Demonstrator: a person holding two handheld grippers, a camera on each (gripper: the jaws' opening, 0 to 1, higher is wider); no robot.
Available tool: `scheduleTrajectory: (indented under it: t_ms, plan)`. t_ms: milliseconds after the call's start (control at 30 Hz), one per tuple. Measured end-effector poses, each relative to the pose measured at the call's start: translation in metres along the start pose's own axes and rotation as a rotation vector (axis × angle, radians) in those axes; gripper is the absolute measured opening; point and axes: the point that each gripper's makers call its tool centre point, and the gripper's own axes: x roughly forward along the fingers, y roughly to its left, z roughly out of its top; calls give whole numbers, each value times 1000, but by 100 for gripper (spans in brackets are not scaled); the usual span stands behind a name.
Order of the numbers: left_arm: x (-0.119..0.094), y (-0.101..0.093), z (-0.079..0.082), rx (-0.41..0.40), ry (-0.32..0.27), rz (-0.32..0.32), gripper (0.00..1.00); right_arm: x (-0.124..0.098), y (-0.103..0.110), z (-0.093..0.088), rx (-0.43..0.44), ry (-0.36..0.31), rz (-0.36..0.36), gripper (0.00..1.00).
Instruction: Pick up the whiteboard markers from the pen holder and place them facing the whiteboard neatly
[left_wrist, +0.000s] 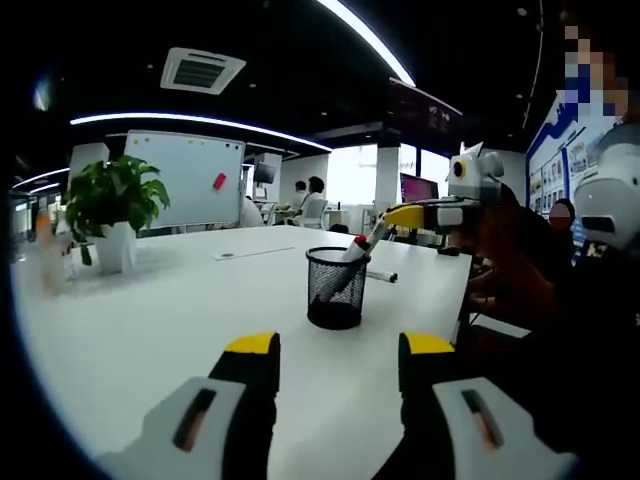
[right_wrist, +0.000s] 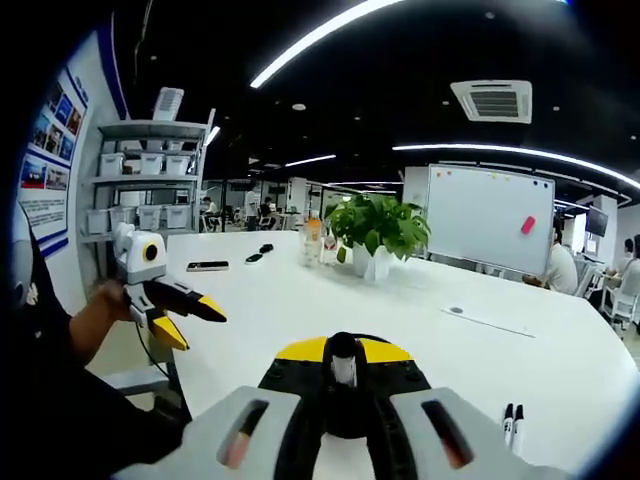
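Note:
A black mesh pen holder (left_wrist: 335, 290) stands on the white table (left_wrist: 150, 320), just beyond my left gripper (left_wrist: 340, 348), whose jaws are open and hold nothing. Leaning in the holder is a whiteboard marker (left_wrist: 358, 250) with a red band. My right gripper (left_wrist: 398, 218) comes in from the right and is closed on its upper end. In the right gripper view, the marker's end (right_wrist: 343, 368) sits between the shut yellow-tipped jaws of my right gripper (right_wrist: 343, 352). Two markers (right_wrist: 512, 424) lie side by side on the table. The whiteboard (left_wrist: 185, 178) (right_wrist: 490, 218) stands beyond the table's far side.
A potted plant (left_wrist: 112, 210) (right_wrist: 378, 228) stands on the table near the whiteboard. A phone (right_wrist: 207, 266) and small dark items lie farther off. Storage shelves (right_wrist: 150, 180) line the wall. A person's hand holds the open left gripper (right_wrist: 192, 322).

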Motion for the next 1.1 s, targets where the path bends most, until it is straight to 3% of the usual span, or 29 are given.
scheduleTrajectory:
  t_ms: [1100]
  plan:
    - [0,1,-3,6,9,3,48,-11,3,17,-29,-28,-1,13]
